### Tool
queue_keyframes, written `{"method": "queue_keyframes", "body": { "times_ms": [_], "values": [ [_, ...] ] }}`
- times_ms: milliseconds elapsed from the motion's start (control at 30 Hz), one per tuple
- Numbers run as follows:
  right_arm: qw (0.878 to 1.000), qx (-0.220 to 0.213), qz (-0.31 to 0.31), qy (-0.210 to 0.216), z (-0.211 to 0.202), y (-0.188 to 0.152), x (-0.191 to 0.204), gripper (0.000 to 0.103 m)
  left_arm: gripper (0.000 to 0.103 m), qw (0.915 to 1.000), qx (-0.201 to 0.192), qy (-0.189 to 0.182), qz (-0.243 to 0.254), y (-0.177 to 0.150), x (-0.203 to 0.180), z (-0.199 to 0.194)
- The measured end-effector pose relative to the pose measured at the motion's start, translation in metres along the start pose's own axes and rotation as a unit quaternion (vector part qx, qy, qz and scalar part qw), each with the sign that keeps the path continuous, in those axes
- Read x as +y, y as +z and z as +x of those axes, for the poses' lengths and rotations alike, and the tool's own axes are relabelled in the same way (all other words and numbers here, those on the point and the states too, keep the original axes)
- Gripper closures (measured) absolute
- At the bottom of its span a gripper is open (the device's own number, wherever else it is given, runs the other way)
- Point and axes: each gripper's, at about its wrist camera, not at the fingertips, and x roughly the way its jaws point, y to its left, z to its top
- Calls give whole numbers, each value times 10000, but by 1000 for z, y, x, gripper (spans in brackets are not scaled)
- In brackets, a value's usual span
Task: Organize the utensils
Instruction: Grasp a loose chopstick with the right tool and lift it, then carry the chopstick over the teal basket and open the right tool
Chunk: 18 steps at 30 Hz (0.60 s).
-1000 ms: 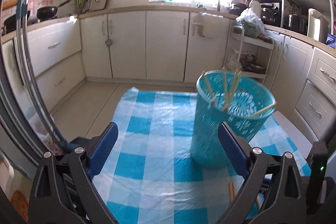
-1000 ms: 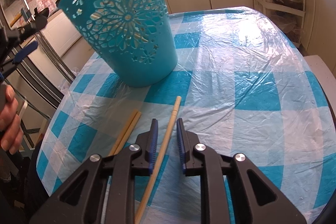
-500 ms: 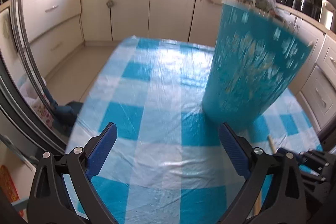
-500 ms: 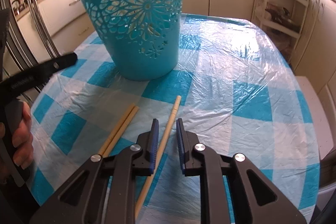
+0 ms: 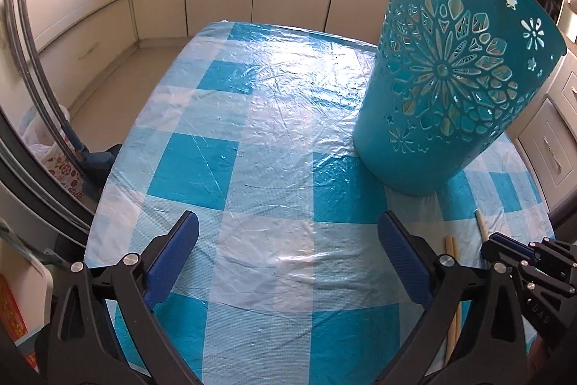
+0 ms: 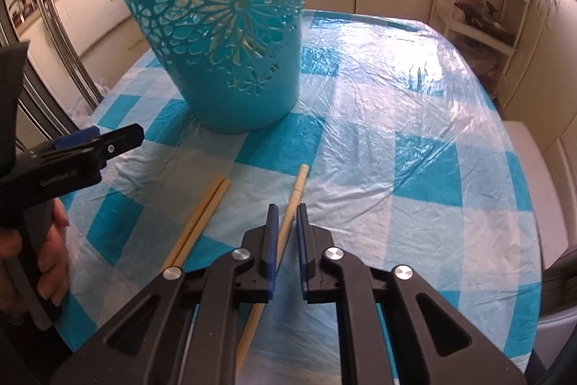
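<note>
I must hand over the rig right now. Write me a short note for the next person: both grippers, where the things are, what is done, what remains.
Left gripper: open wide, empty, low over the tablecloth.
Right gripper: nearly closed around a single chopstick on the cloth; a small gap shows, not clamped yet.
A pair of chopsticks lies just to its left.
Basket: upright behind them, some chopsticks visible through its cutouts.
Left to do: move the three loose chopsticks into the basket.

I have lowered my left gripper (image 5: pixel 288 262) toward the blue-and-white checked plastic tablecloth (image 5: pixel 259 118); the teal perforated plastic basket (image 5: pixel 447 78) now looms closer, and its rim has left view.
</note>
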Motion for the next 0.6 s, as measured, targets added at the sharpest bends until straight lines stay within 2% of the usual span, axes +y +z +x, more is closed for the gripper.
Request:
{"method": "queue_keyframes", "body": {
  "times_ms": [133, 267, 400, 533, 600],
  "values": [
    [9994, 94, -314, 62, -4, -5, 7, 97, 7, 10000, 7, -22, -83, 0, 3, 1],
    [9991, 25, -10, 424, -16, -10, -7, 97, 7, 9999, 35, -46, -98, 1, 4, 2],
    [9930, -415, 439, 1017, -51, -5, -19, 97, 7, 9999, 78, -66, -87, 1, 4, 5],
    [9762, -1151, 789, 1659, -102, 18, -30, 97, 7, 9999, 91, -57, -69, 1, 3, 6],
    [9668, -1535, 863, 1851, -124, 35, -30, 97, 7, 9999, 94, -50, -66, 1, 2, 5]
  ]
}}
